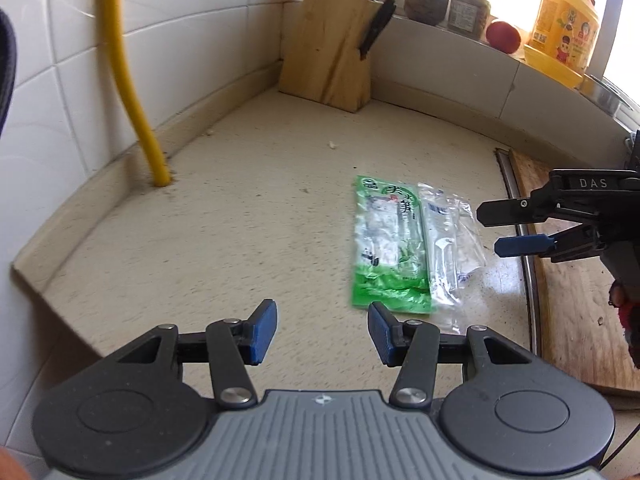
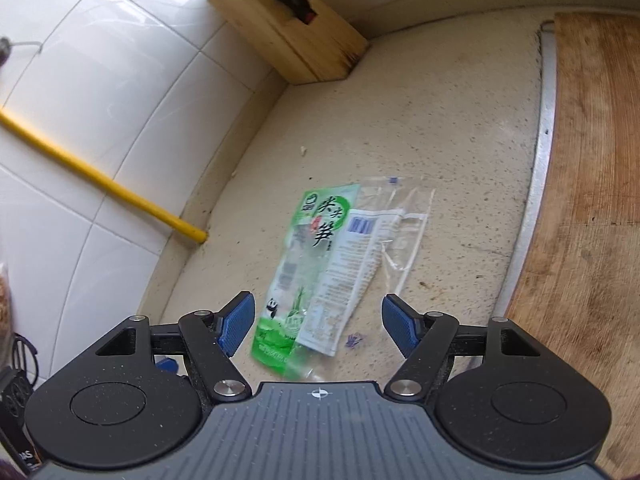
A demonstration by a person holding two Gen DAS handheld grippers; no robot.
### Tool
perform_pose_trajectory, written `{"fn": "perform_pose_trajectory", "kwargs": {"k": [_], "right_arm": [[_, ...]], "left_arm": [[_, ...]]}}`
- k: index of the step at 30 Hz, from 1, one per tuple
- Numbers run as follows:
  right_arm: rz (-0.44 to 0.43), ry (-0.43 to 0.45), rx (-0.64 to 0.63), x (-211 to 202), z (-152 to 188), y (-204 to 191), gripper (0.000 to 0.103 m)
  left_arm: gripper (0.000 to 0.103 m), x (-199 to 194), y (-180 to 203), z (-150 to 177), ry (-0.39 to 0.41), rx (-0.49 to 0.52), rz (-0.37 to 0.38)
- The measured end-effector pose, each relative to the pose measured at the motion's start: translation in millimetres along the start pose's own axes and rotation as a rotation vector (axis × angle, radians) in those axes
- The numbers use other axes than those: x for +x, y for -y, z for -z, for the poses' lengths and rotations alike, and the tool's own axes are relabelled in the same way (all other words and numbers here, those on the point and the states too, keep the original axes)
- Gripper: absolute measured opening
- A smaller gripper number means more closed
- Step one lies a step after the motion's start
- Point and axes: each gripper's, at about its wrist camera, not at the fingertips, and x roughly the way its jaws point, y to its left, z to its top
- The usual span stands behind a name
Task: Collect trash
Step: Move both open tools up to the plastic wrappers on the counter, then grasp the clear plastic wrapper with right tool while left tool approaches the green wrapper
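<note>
Ahead of right gripper (image 2: 318,326), jaws apart: green wrapper (image 2: 308,268) and clear wrapper (image 2: 394,216) overlapped, flat on counter (image 2: 460,120). Left gripper (image 1: 322,330) likewise spread, empty, wrappers just right of its jaws. Risk: thin film slipping from pads; only one wrapper caught.

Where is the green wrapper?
The green wrapper lies flat on the counter, partly under a clear wrapper, just ahead of the right gripper.
</note>
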Motion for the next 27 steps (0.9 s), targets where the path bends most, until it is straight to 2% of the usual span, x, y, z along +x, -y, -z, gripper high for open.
{"fn": "perform_pose_trajectory", "kwargs": {"k": [3,11,12,15,20,24,27], "right_arm": [[-0.003,-0.005,0.025,2,-5,10,0.076],[-0.109,-0.036,0.071,5,-21,22,0.077],[-0.099,-0.049,0.065,6,-23,22,0.077],[0.021,-0.083,-0.035,9,-33,11,0.081],[0.096,-0.188,-0.147,32,-45,-2,0.083],[0.063,-0.243,-0.158,45,-52,-8,0.085],[0.03,-0.251,-0.144,52,-53,-11,0.085]], "left_arm": [[0.046,10,1,-3,-0.014,-0.003,0.008],[0.046,39,10,-15,-0.046,-0.005,0.046],[0.046,43,12,-16,-0.049,-0.002,0.049],[0.046,53,19,-20,-0.06,0.011,0.059],[0.046,69,26,-25,-0.08,0.017,0.072],[0.046,75,26,-28,-0.077,0.005,0.08],[0.048,77,26,-31,-0.071,-0.001,0.083]]}}
